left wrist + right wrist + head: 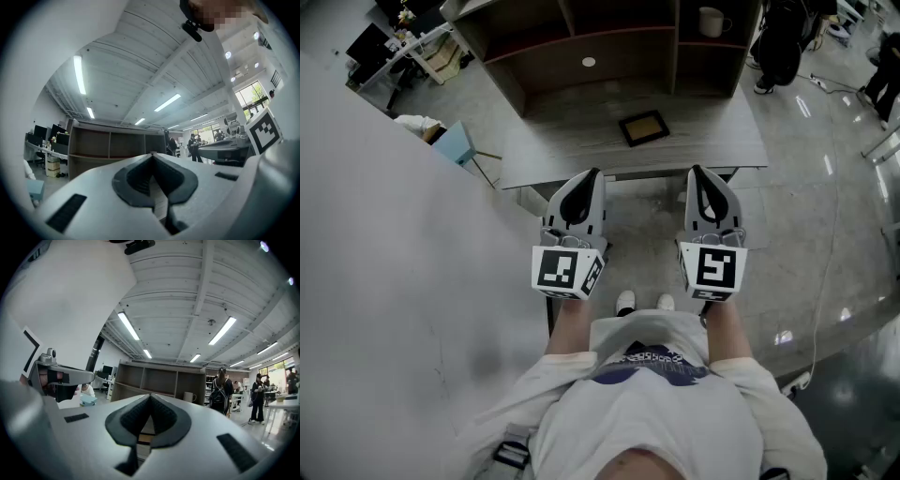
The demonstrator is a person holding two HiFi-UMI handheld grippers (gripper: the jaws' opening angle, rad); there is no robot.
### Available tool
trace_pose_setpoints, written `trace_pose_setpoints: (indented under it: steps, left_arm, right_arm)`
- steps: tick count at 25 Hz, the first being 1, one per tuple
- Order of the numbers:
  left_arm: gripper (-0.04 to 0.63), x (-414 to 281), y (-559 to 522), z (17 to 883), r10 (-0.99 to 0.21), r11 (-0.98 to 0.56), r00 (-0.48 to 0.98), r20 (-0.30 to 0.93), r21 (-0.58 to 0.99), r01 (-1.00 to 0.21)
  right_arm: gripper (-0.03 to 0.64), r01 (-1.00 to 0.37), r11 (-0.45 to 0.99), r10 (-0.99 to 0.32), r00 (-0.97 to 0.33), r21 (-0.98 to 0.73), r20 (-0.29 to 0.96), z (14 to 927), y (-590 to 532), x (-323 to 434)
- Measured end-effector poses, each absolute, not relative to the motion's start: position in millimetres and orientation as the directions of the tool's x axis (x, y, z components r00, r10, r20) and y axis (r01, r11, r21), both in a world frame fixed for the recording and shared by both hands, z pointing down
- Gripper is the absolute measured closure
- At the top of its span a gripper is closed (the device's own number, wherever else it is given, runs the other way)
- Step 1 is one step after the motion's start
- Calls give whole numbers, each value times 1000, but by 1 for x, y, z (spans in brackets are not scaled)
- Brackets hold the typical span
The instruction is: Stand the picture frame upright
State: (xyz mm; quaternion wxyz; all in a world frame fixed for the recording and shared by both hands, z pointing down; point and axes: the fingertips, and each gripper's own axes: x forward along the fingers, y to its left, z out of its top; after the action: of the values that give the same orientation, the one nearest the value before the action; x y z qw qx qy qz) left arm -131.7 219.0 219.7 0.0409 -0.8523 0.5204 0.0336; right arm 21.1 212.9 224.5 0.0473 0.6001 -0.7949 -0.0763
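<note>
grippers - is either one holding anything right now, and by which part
Nothing is held. The left gripper and right gripper are both shut and empty, short of the dark rectangular picture frame lying flat on the grey wooden desk.

The desk top (572, 141) lay open from its near edge back to the shelf unit (534, 66), which walled off the far side. The picture frame (643, 127) lay flat right of the middle, with bare wood all round it. A mug (710, 20) stood in the right compartment of the shelves. The left gripper (594, 172) and the right gripper (695, 170), jaws together, hung at the near edge with a gap between them. A grey wall (375, 281) closed in the left side.
</note>
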Motion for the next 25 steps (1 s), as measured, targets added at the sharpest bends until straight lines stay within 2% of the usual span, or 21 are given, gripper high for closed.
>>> trace_pose_setpoints:
  steps: [19,25]
  left_arm:
    - [591,-136,222,230,-892,-443,443,-91,-22,-896]
    - [591,-143,222,225,-898,-426,427,-101,-34,-904]
  right_arm:
    - [620,-942,270,-961,-277,198,-4,231,217,18]
    - [620,-962,253,-965,-259,105,-49,225,215,29]
